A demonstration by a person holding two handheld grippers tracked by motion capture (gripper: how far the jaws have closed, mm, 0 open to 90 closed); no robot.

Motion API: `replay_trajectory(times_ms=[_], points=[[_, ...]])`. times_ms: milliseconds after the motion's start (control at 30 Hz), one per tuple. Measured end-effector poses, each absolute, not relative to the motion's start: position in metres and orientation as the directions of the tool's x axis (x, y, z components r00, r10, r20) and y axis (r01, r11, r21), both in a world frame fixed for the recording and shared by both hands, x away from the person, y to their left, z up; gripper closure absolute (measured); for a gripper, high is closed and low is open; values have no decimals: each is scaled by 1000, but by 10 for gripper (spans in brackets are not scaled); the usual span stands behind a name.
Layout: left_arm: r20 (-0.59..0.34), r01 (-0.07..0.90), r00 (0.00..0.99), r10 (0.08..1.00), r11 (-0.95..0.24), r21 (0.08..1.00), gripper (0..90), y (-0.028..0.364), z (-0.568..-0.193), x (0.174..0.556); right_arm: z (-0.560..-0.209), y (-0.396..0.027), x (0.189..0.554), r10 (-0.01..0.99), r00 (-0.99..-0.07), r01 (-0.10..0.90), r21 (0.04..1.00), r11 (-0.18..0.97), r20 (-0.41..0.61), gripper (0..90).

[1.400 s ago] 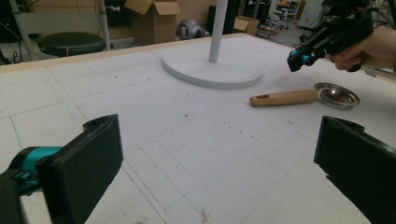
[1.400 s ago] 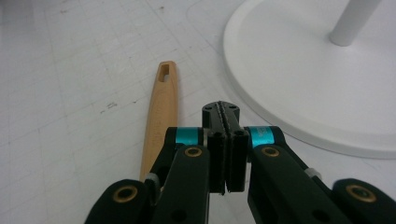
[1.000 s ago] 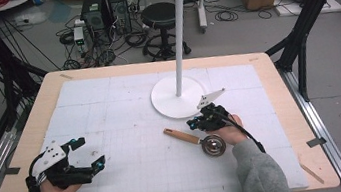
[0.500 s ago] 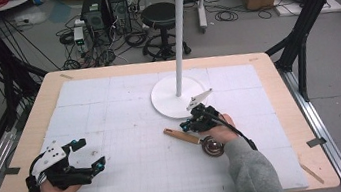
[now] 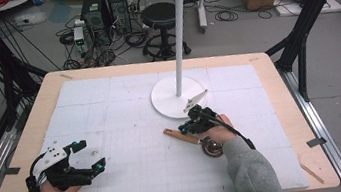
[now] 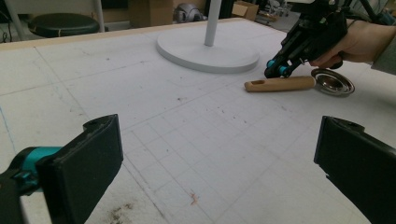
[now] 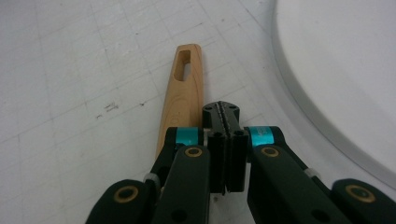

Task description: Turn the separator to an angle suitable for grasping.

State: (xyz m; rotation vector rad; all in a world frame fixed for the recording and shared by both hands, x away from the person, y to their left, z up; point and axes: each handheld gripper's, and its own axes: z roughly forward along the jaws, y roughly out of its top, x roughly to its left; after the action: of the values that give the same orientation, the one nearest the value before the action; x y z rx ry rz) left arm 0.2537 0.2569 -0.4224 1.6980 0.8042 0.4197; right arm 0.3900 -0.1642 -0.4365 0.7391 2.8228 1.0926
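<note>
The right gripper (image 5: 189,126) hovers over the wooden handle (image 5: 180,137) of a small strainer whose metal bowl (image 5: 212,147) lies near the person's right hand (image 5: 217,128), on the white surface (image 5: 125,112). Its jaws are pressed together, just beside the handle (image 7: 181,93), holding nothing. Just beyond stands a white stand's round base (image 5: 174,98). The left gripper (image 5: 89,158) rests at the near left, jaws wide apart.

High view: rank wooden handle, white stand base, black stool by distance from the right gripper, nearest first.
From the right gripper:
1. wooden handle, just below its jaws, toward the person.
2. white stand base, just beyond it on the mat.
3. black stool, on the floor past the table's far edge.
</note>
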Motion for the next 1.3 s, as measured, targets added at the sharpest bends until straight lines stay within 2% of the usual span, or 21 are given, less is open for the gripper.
replay_trajectory(times_ms=[200, 400, 1300], points=[[-128, 293, 695, 708, -116, 949, 18, 257, -423, 254, -434, -161, 389, 446, -884, 429, 622, 655, 140, 900], [-128, 292, 694, 708, -115, 949, 17, 259, -423, 254, -432, -148, 389, 406, -907, 389, 600, 699, 115, 900], [-136, 299, 690, 711, -108, 948, 17, 261, -424, 254, -430, -122, 382, 316, -942, 320, 585, 745, 112, 900]])
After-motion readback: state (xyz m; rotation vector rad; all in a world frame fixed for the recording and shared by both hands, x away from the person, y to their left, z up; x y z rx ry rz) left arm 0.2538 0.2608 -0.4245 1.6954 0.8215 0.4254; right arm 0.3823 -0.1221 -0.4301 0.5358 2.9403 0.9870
